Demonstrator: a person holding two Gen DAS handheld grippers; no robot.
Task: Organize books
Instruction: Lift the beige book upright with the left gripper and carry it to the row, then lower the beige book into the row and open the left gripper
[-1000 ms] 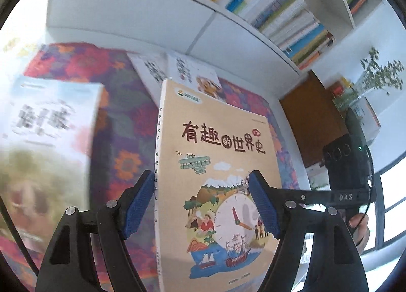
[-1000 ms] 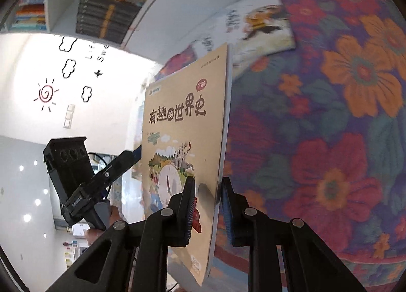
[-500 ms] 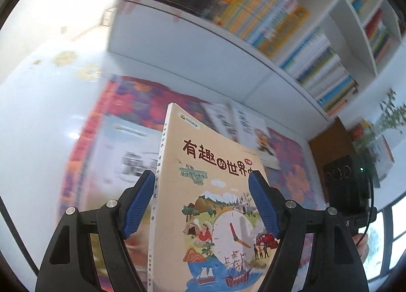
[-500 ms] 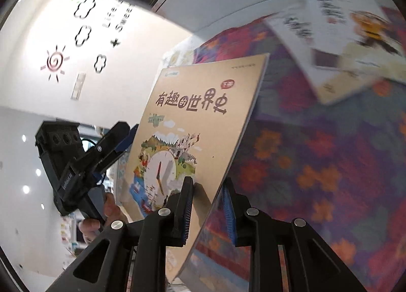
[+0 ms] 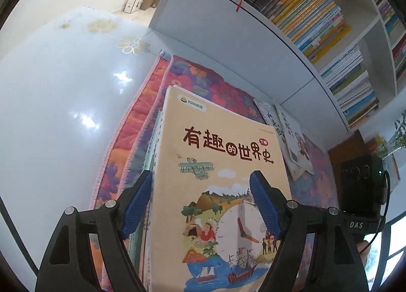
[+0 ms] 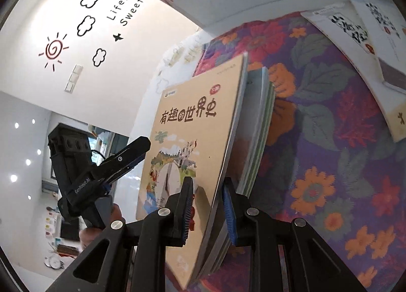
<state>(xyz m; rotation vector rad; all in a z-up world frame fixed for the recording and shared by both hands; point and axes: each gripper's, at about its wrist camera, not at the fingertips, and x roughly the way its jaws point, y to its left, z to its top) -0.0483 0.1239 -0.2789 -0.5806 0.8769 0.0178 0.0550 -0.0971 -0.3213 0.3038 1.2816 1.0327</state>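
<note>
Right gripper (image 6: 209,212) clamps the lower edge of the tan picture book (image 5: 218,190), held tilted just over a book stack (image 6: 256,124) on the floral blanket (image 6: 330,165). Left gripper (image 5: 203,203) stands wide open astride the cover, gripping nothing. Two white books (image 6: 368,45) lie near the bookshelf (image 5: 317,25).

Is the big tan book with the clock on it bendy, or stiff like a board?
Probably a bit bendy. The tan book looks thin with a soft cover, so it may flex or sag. The right gripper pinches only its lower edge, yet it looks flat for now. It seems light. Its cover looks smooth, so it could slide on the book below it.
</note>
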